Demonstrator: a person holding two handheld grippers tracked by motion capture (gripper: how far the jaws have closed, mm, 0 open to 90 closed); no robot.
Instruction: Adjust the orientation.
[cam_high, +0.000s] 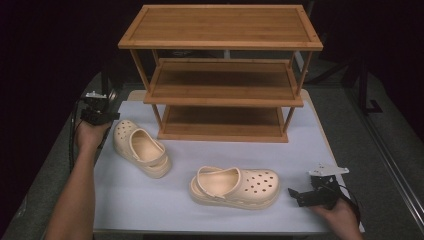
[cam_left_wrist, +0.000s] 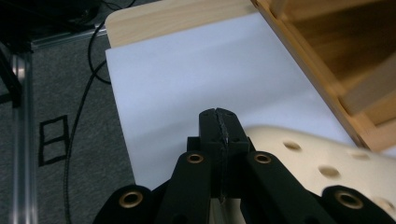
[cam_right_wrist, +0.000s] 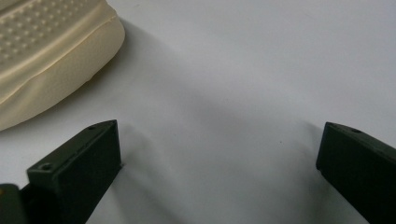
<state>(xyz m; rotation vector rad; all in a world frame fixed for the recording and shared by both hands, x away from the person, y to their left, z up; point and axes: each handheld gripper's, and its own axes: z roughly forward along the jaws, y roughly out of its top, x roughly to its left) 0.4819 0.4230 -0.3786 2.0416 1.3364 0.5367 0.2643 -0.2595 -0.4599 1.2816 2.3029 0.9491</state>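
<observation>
Two cream clogs (cam_high: 235, 187) (cam_high: 140, 148) lie before the bamboo shoe rack (cam_high: 222, 70); left gripper (cam_left_wrist: 218, 122) pinched closed on nothing, right gripper (cam_right_wrist: 219, 154) spread wide.

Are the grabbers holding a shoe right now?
No. The left gripper is shut on nothing beside one clog; the right gripper is open, empty, near the other clog.

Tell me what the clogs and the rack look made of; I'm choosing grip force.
The two clogs look like moulded foam resin, matte cream, judging by the one-piece shape, punched vent holes and pebbled sole seen in the right gripper view. The rack looks like bamboo or light wood, smooth with a slight sheen; fine straight grain shows on its shelves.
</observation>
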